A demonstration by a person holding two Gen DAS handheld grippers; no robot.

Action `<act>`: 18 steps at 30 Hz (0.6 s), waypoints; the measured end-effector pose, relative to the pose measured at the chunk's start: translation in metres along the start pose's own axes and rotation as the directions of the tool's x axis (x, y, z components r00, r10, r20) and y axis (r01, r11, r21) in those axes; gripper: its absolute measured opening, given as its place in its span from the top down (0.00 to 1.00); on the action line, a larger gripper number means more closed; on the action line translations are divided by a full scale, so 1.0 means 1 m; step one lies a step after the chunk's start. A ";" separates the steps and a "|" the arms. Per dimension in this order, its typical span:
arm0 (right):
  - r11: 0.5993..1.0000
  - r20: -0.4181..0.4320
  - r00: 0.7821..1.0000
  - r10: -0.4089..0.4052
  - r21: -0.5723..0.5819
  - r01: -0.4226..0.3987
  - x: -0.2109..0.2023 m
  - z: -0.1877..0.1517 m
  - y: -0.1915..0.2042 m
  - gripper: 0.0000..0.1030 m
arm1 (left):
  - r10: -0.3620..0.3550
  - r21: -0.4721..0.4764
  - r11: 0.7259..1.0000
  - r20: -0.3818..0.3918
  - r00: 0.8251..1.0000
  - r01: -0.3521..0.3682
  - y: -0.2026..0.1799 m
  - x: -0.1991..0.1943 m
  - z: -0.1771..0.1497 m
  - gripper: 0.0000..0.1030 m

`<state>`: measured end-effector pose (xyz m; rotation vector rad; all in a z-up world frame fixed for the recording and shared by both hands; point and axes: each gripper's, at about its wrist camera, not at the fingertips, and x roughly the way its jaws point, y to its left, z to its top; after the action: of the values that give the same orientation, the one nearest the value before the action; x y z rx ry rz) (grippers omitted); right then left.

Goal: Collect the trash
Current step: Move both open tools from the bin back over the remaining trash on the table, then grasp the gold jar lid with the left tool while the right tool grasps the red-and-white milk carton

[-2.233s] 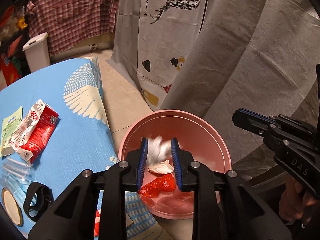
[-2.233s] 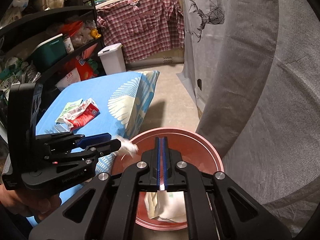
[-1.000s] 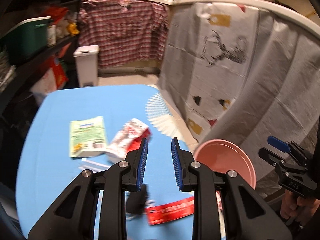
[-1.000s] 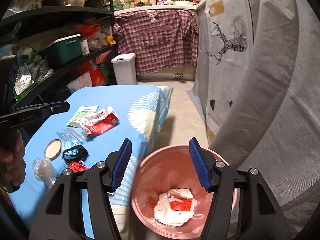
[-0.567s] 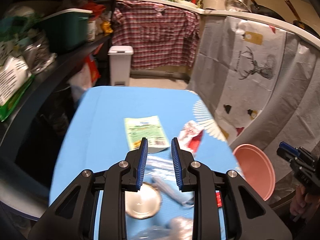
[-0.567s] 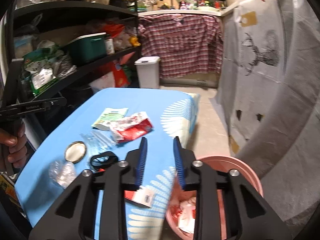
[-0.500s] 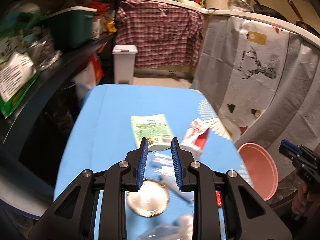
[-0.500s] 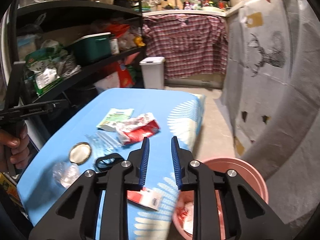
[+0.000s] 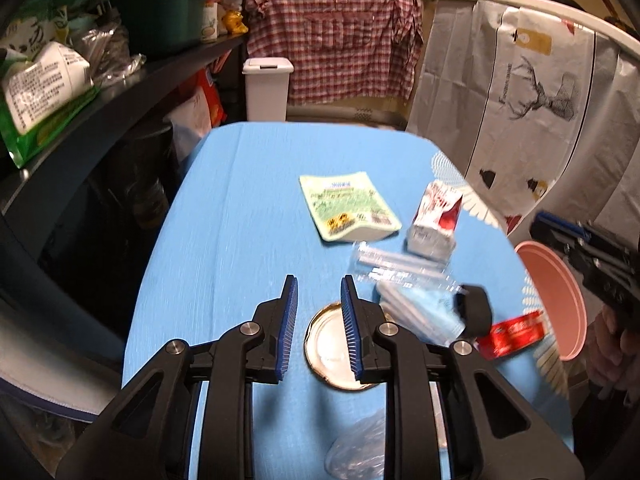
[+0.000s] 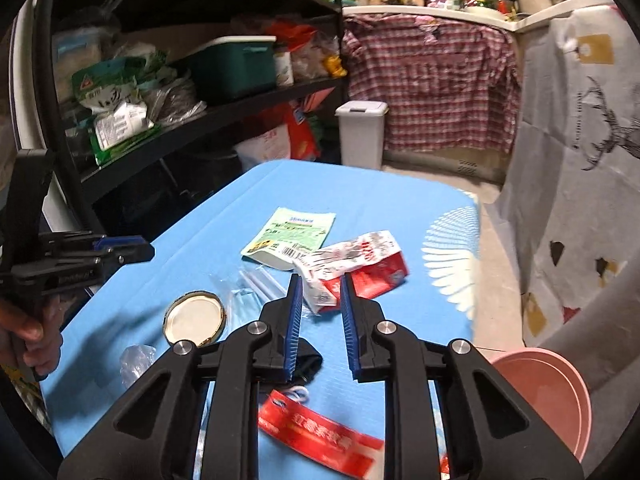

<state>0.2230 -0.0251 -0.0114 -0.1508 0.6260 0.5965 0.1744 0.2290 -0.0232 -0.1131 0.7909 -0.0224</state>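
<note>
1. Trash, still uncollected: a green-and-white pouch [image 10: 291, 236], a red-and-white carton [image 10: 362, 266], clear plastic wrap [image 9: 394, 270], a gold jar lid [image 10: 195, 317], a red wrapper [image 10: 320, 438] and a crumpled clear bag [image 10: 134, 360] are all seen lying on the blue surface [image 10: 360, 200].
2. Pink bin [image 10: 552, 396]: set on the floor just beside the surface's edge; its contents are hidden in both views.
3. Left hand-held gripper [image 9: 316, 320]: held above the surface, with the jar lid seen between its tips; jaws narrow and closing, with nothing between them.
4. Right hand-held gripper [image 10: 319, 322]: held above the surface, aimed toward the carton; jaws narrow, nothing gripped.
5. Progress: judged partial; six pieces at least are left on the surface and none is carried.
6. Not trash, apparently: a black strap [image 9: 474, 312] near the red wrapper.
</note>
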 end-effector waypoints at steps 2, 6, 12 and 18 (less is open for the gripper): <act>1.000 -0.006 1.000 0.012 -0.011 -0.012 0.007 0.001 0.003 0.80 | 0.005 0.001 1.000 -0.011 1.000 -0.005 0.003 0.004 -0.004 0.81; 0.999 -0.033 0.999 0.026 -0.019 -0.027 0.023 0.003 0.006 0.80 | 0.013 -0.010 1.000 -0.051 0.999 -0.014 0.010 0.015 -0.015 0.82; 0.999 -0.069 0.997 0.019 -0.028 -0.020 0.044 0.003 0.008 0.80 | 0.005 -0.017 1.000 -0.087 0.996 -0.006 0.012 0.029 -0.023 0.82; 1.000 -0.114 0.993 0.010 -0.018 -0.012 0.066 0.002 0.005 0.77 | -0.009 -0.020 1.000 -0.128 0.992 0.007 0.010 0.042 -0.025 0.82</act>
<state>0.2637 0.0110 -0.0486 -0.2000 0.7323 0.6075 0.1854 0.2344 -0.0715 -0.1343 0.9196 -0.0298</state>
